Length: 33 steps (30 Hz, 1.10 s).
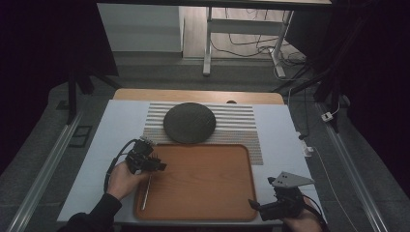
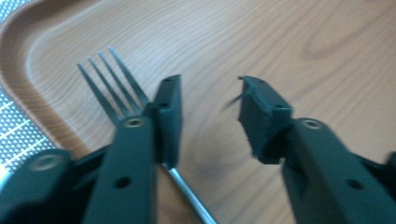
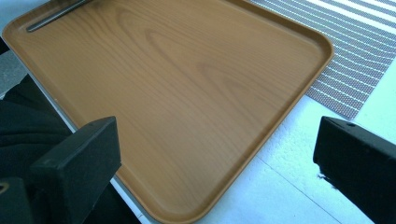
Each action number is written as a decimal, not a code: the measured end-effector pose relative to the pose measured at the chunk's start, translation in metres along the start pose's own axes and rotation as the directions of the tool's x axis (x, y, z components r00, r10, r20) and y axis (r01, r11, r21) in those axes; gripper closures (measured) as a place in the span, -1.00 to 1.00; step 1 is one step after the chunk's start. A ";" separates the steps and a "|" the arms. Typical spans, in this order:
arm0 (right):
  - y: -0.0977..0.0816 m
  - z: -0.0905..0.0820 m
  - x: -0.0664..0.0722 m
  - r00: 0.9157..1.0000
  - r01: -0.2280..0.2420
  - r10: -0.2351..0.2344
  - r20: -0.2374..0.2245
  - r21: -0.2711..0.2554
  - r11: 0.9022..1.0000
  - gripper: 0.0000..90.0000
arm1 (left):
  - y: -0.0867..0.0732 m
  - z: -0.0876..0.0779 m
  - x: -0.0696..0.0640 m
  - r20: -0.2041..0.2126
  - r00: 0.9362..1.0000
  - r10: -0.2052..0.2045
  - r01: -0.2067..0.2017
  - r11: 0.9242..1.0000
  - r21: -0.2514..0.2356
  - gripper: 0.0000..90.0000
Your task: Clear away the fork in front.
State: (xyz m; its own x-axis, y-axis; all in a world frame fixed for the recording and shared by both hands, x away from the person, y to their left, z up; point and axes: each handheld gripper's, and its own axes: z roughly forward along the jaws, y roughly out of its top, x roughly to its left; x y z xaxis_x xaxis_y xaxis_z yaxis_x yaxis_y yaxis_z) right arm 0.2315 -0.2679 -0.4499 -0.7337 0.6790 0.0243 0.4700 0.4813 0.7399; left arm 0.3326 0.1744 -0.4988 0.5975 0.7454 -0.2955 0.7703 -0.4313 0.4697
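Observation:
A metal fork lies flat near the left rim of a wooden tray. In the left gripper view its tines point away from me and its handle runs under the left jaw. My left gripper hovers just over the fork, and its jaws stand apart with only bare tray between the pads. My right gripper sits at the tray's near right corner. Its jaws are wide open and hold nothing. The fork handle shows at the tray's far side in the right gripper view.
A dark round plate rests on a striped placemat behind the tray. The white table top extends on both sides. The placemat's corner lies beyond the tray's rim.

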 end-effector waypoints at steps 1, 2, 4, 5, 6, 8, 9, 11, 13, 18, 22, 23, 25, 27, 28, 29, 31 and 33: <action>0.000 0.000 0.000 1.000 0.001 -0.001 0.000 0.000 1.000 -0.99 | 0.000 -0.001 -0.001 0.000 1.000 0.011 -0.011 1.000 -0.003 0.20; 0.000 0.000 0.000 1.000 0.000 0.000 -0.001 -0.001 1.000 -0.99 | -0.001 -0.003 -0.003 -0.001 1.000 0.020 -0.020 1.000 -0.008 0.12; 0.000 0.000 0.000 1.000 0.002 -0.002 0.000 -0.001 1.000 -0.99 | -0.002 -0.005 -0.005 0.000 0.999 0.037 -0.037 0.999 -0.021 -0.05; 0.000 0.000 0.000 1.000 0.002 -0.002 0.001 -0.001 1.000 -0.99 | -0.002 -0.006 -0.006 0.004 0.999 0.043 -0.043 0.999 -0.032 -0.13; 0.000 0.000 0.000 1.000 0.000 0.000 0.001 -0.001 1.000 -0.99 | -0.003 -0.007 -0.007 0.006 0.999 0.049 -0.049 0.998 -0.043 -0.20; 0.000 0.000 0.000 1.000 0.000 0.000 0.001 0.000 1.000 -0.99 | -0.005 -0.011 -0.008 0.008 0.999 0.050 -0.049 0.997 -0.057 -0.35; 0.000 0.000 0.000 1.000 0.000 0.000 0.000 -0.001 1.000 -0.99 | -0.006 -0.012 -0.009 0.010 0.999 0.049 -0.049 0.997 -0.062 -0.41; 0.000 0.000 0.000 1.000 0.000 0.000 0.000 -0.001 1.000 -0.99 | -0.008 -0.017 -0.010 0.012 0.998 0.057 -0.056 0.996 -0.071 -0.48; 0.000 0.000 0.000 1.000 0.002 -0.002 0.001 -0.001 1.000 -0.99 | -0.012 -0.021 -0.011 0.038 0.998 0.059 -0.056 0.995 -0.081 -0.51; 0.000 0.000 0.001 1.000 0.004 -0.004 0.002 -0.002 1.000 -0.99 | -0.024 -0.035 -0.018 0.052 0.994 0.096 -0.089 0.988 -0.130 -0.73; 0.000 0.000 0.001 1.000 0.004 -0.004 0.003 -0.002 1.000 -0.99 | -0.034 -0.044 -0.022 0.056 0.992 0.116 -0.106 0.983 -0.153 -0.84; 0.000 0.000 0.001 1.000 0.004 -0.004 0.003 -0.001 1.000 -0.99 | -0.037 -0.046 -0.024 0.060 0.992 0.115 -0.104 0.982 -0.159 -0.87; 0.000 0.000 0.001 1.000 0.004 -0.004 0.002 -0.002 1.000 -0.99 | -0.041 -0.050 -0.025 0.064 0.991 0.117 -0.105 0.980 -0.168 -0.90; 0.000 0.000 0.001 1.000 0.004 -0.004 0.003 -0.001 1.000 -0.99 | -0.046 -0.054 -0.026 0.071 0.991 0.115 -0.101 0.979 -0.178 -0.93; 0.000 0.000 0.001 1.000 0.004 -0.004 0.003 -0.001 1.000 -0.99 | -0.048 -0.055 -0.027 0.073 0.991 0.112 -0.098 0.978 -0.182 -0.94; 0.000 0.000 0.001 1.000 0.005 -0.005 0.004 0.000 1.000 -0.99 | -0.051 -0.057 -0.027 0.073 0.991 0.111 -0.096 0.978 -0.185 -0.95; 0.000 0.000 0.001 1.000 0.005 -0.005 0.005 0.001 1.000 -0.99 | -0.056 -0.060 -0.027 0.072 0.992 0.107 -0.091 0.977 -0.191 -0.96; 0.000 0.000 0.001 1.000 0.005 -0.005 0.005 0.001 1.000 -0.99 | -0.061 -0.064 -0.027 0.077 0.992 0.096 -0.079 0.976 -0.201 -0.98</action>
State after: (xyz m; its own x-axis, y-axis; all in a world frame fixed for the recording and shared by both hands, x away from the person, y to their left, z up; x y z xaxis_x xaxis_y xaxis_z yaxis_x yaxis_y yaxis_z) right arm 0.2310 -0.2673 -0.4497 -0.7335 0.6795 0.0171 0.4667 0.4852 0.7394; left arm 0.2555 0.2131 -0.4667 0.6839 0.6592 -0.3126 0.6605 -0.3775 0.6490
